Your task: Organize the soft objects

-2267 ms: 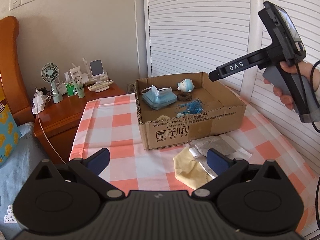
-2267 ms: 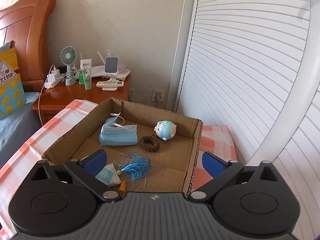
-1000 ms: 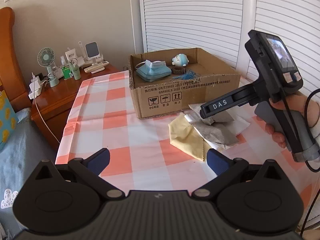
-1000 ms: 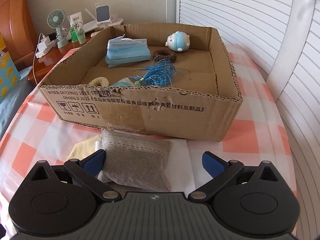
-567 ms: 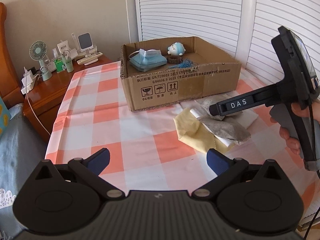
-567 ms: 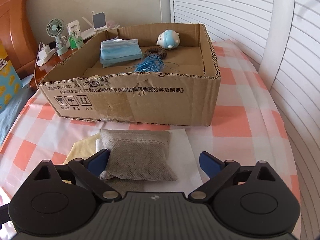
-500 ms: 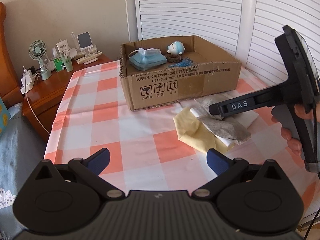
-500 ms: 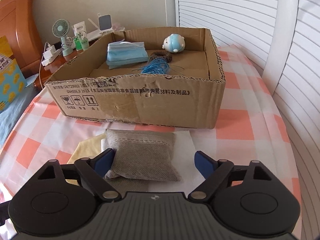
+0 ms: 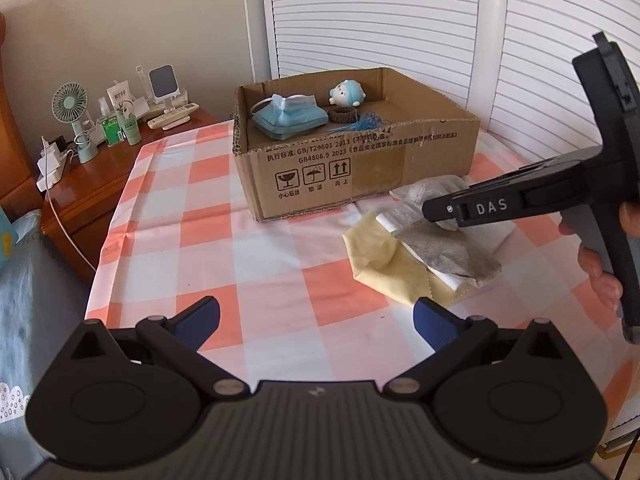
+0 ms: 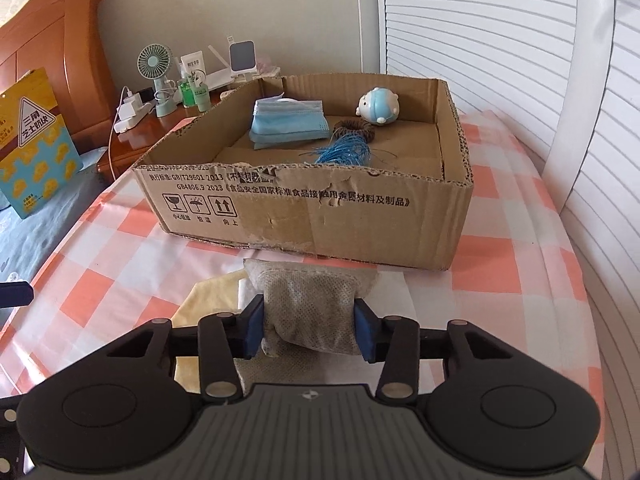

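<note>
Closing on the grey pouch (image 10: 310, 312): right gripper (image 10: 309, 330) jaws have just come in from wide open, pads now pressing both sides, pouch bulging between them. It sits lower centre of frame atop the yellow cloth (image 9: 384, 258), just before the cardboard box (image 10: 360, 216). Left gripper (image 9: 316, 318) released, empty. Lift into box looks next.

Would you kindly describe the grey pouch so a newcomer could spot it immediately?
Find the cardboard box on the checked tablecloth. Just in front lies a small pile; the grey pouch tops it, pinched by the right gripper. Its dotted grey fabric distinguishes it from the yellow cloth and white sheet beneath.
</note>
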A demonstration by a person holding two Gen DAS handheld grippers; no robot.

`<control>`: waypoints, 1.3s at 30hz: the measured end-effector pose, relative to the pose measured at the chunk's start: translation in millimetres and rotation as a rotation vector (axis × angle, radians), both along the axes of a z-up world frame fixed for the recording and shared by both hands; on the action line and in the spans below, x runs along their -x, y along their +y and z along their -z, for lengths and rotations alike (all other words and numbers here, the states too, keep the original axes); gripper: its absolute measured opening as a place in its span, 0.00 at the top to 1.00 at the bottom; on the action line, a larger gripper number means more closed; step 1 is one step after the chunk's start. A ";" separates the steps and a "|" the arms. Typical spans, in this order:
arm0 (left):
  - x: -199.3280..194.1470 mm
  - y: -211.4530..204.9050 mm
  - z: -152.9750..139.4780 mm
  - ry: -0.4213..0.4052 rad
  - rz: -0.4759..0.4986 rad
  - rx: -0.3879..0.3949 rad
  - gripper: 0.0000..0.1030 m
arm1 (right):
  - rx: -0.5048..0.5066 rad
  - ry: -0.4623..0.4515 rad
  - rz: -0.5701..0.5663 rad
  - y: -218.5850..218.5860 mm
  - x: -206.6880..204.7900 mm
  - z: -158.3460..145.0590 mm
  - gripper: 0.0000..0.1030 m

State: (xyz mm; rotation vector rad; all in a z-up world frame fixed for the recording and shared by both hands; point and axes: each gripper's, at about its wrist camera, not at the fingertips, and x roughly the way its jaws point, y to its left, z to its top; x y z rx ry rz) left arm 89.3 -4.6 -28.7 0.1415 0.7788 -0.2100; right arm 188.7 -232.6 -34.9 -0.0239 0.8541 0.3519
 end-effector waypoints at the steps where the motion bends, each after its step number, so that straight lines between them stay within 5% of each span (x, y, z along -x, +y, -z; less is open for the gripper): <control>1: 0.3 0.1 -0.2 -0.002 0.004 -0.002 0.01 | 0.001 -0.008 0.000 -0.3 2.4 -2.9 0.52; 11: 2.4 -5.8 -3.4 -0.032 0.072 -0.044 0.01 | 0.059 -0.081 0.049 -16.7 24.6 -29.1 0.52; 23: -10.4 -16.2 8.4 -0.011 0.183 -0.030 0.01 | 0.115 -0.030 0.115 -39.9 32.2 -5.1 0.51; 29: -21.7 -29.8 24.8 0.011 0.286 -0.064 0.01 | 0.094 -0.016 0.115 -45.1 32.6 7.2 0.41; 34: -32.9 -36.1 40.8 0.041 0.334 -0.085 0.01 | 0.074 -0.015 0.099 -49.1 33.9 14.2 0.18; 39: -44.2 -32.9 46.4 0.061 0.327 -0.037 0.03 | 0.048 -0.034 0.096 -52.1 36.8 17.8 0.12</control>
